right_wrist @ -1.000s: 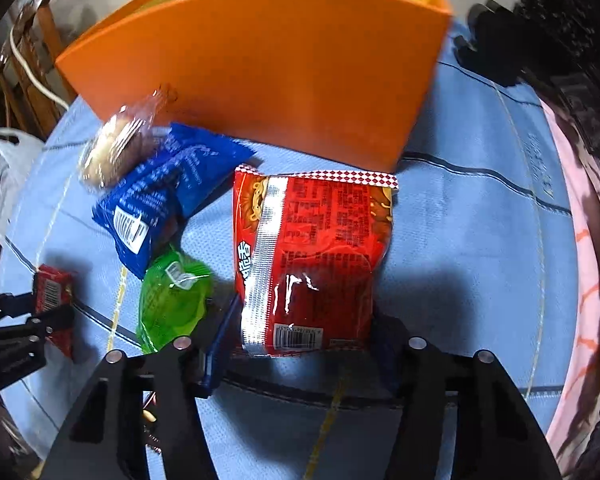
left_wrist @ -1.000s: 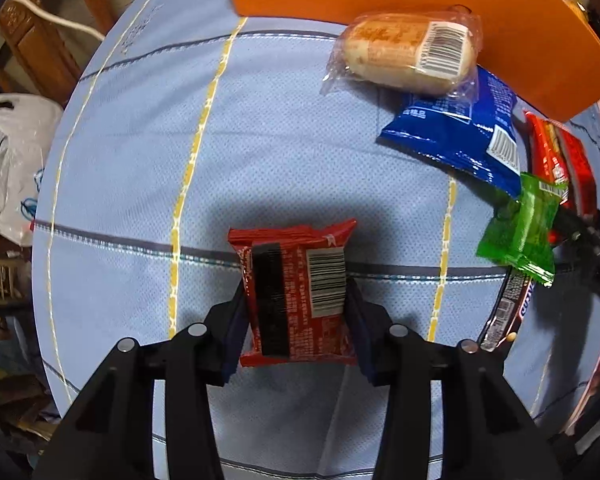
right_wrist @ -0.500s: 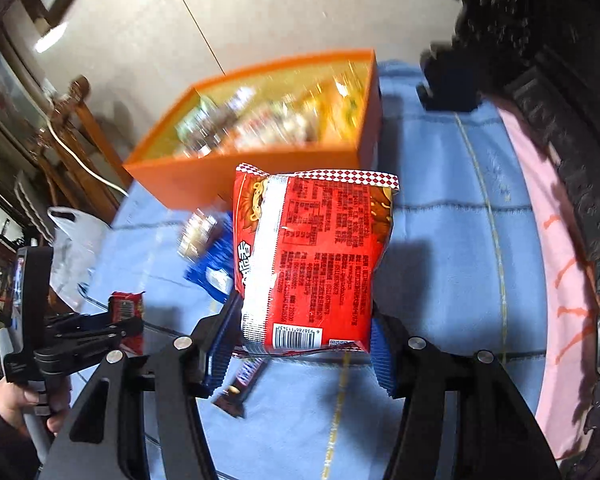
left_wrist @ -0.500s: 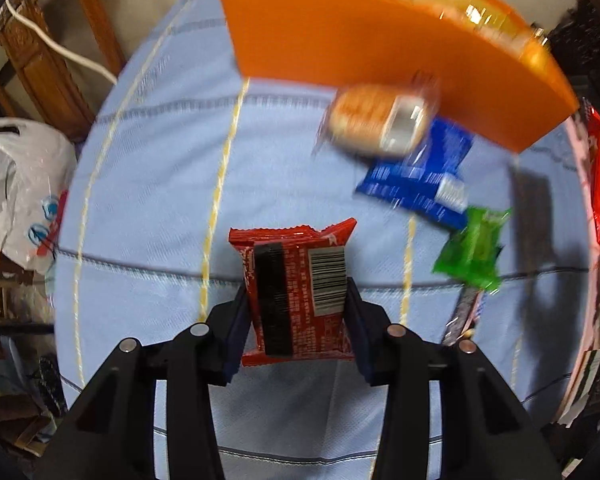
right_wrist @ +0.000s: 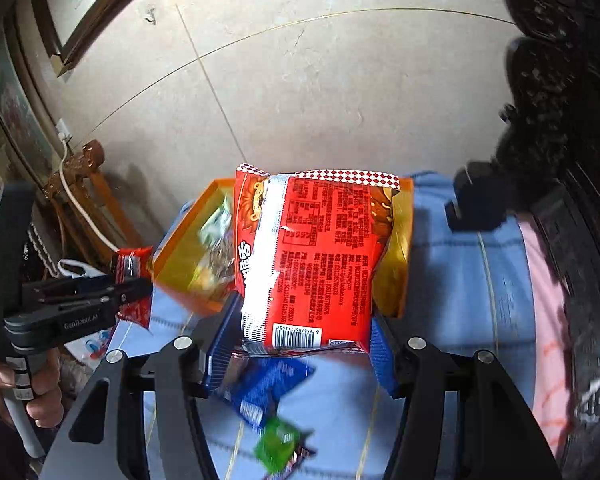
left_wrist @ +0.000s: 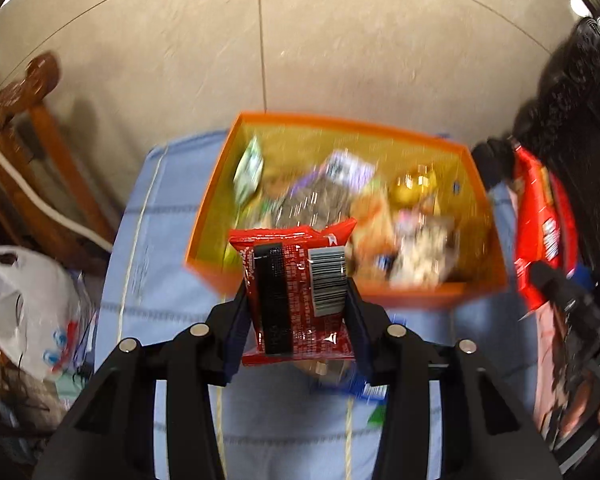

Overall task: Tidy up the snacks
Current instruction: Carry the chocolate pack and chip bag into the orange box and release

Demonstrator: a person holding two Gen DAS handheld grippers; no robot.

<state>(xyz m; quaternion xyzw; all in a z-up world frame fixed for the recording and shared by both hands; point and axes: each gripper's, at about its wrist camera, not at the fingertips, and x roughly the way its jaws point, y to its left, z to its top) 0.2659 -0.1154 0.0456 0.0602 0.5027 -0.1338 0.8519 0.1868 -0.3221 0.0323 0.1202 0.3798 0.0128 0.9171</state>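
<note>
My left gripper (left_wrist: 298,316) is shut on a small red snack packet (left_wrist: 296,292) with a barcode and holds it in the air, just in front of the near wall of the orange box (left_wrist: 412,298). My right gripper (right_wrist: 300,332) is shut on a large red noodle bag (right_wrist: 312,256) and holds it above the table before the orange box (right_wrist: 180,256). The box holds several snacks, blurred. The left gripper with its packet (right_wrist: 130,268) also shows in the right wrist view, and the noodle bag (left_wrist: 540,232) at the right in the left wrist view.
A blue packet (right_wrist: 268,388) and a green packet (right_wrist: 278,446) lie on the blue tablecloth (right_wrist: 452,280) below my right gripper. A wooden chair (left_wrist: 40,128) and a white plastic bag (left_wrist: 24,304) are at the left. Dark carved furniture (right_wrist: 560,120) is at the right.
Both grippers have risen from the table with their packets and tilted up toward the box; its open top and the wall behind it show now.
</note>
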